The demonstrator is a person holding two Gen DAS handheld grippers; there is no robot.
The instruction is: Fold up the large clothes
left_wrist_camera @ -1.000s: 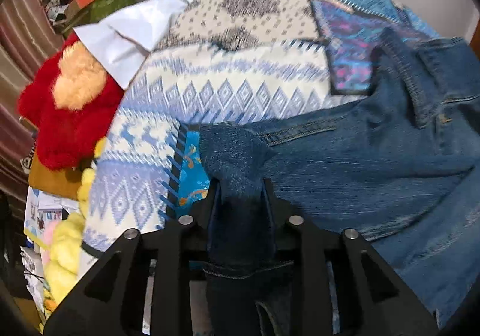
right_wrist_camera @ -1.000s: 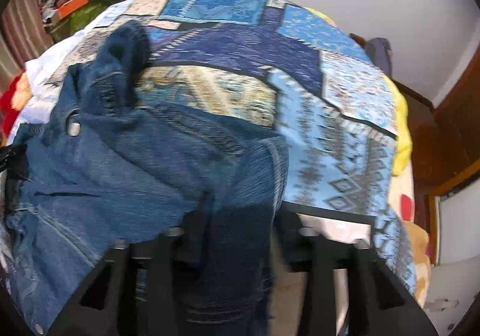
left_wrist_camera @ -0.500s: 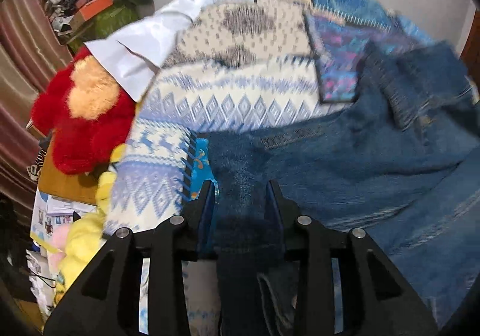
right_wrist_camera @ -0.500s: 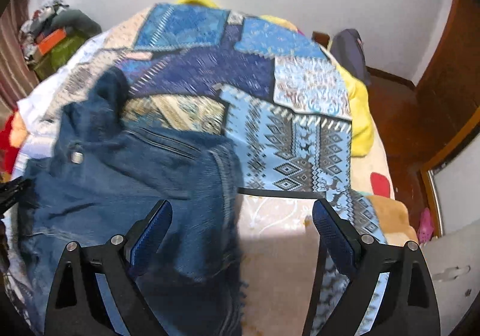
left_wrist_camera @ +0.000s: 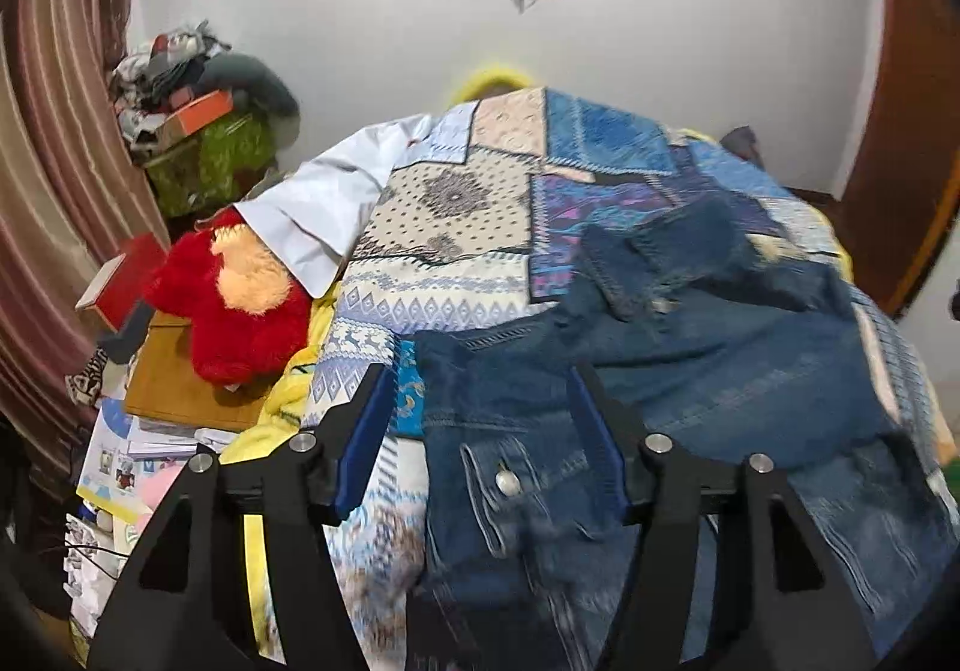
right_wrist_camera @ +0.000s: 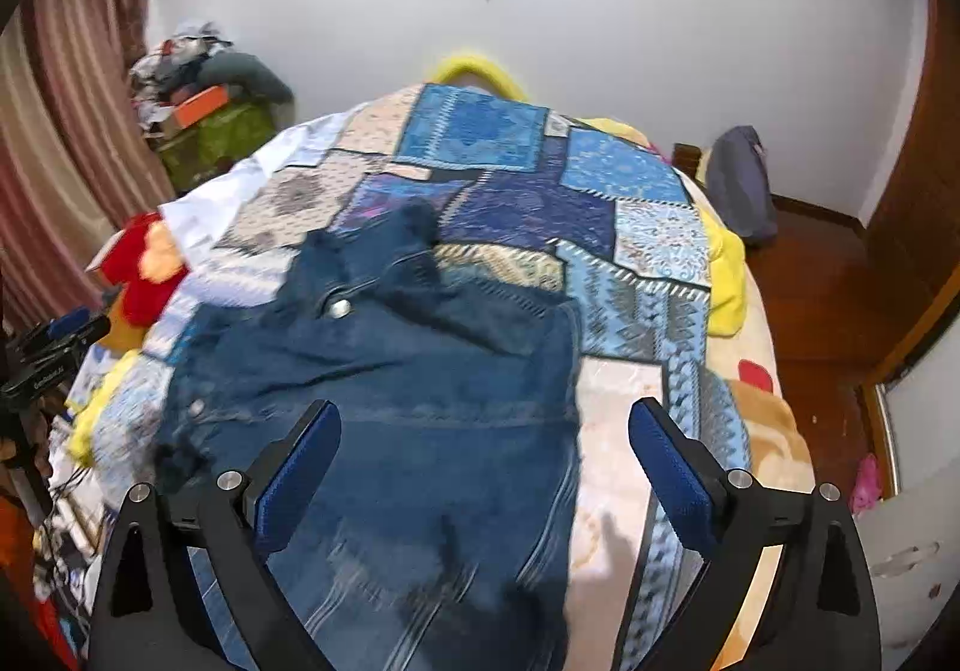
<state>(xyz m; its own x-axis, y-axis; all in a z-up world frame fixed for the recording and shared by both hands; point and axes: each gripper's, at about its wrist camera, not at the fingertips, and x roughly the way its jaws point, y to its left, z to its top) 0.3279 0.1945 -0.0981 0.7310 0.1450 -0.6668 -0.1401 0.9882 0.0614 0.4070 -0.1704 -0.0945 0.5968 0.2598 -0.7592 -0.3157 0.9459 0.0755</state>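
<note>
A blue denim jacket (left_wrist_camera: 690,359) lies spread on the patchwork bedspread (left_wrist_camera: 456,227), collar towards the far wall, a cuff with a metal button near me. My left gripper (left_wrist_camera: 480,431) hovers above that cuff. Its jaws are opening, the blue pads stand clear of the cloth, and nothing is held. In the right wrist view the jacket (right_wrist_camera: 390,371) fills the lower left of the bed. My right gripper (right_wrist_camera: 486,461) hangs above the jacket's right edge, its jaws wide and still opening, with only air between the pads.
A red plush toy (left_wrist_camera: 234,311), a white shirt (left_wrist_camera: 318,197) and stacked boxes and papers crowd the bed's left side. Piled clothes (left_wrist_camera: 192,131) stand by the curtain. A grey bag (right_wrist_camera: 741,185) and wooden floor (right_wrist_camera: 828,299) lie to the right.
Both grippers let go of the denim they were pinching and opened. Both rose and drew back, so more of the bed and the far wall shows.
</note>
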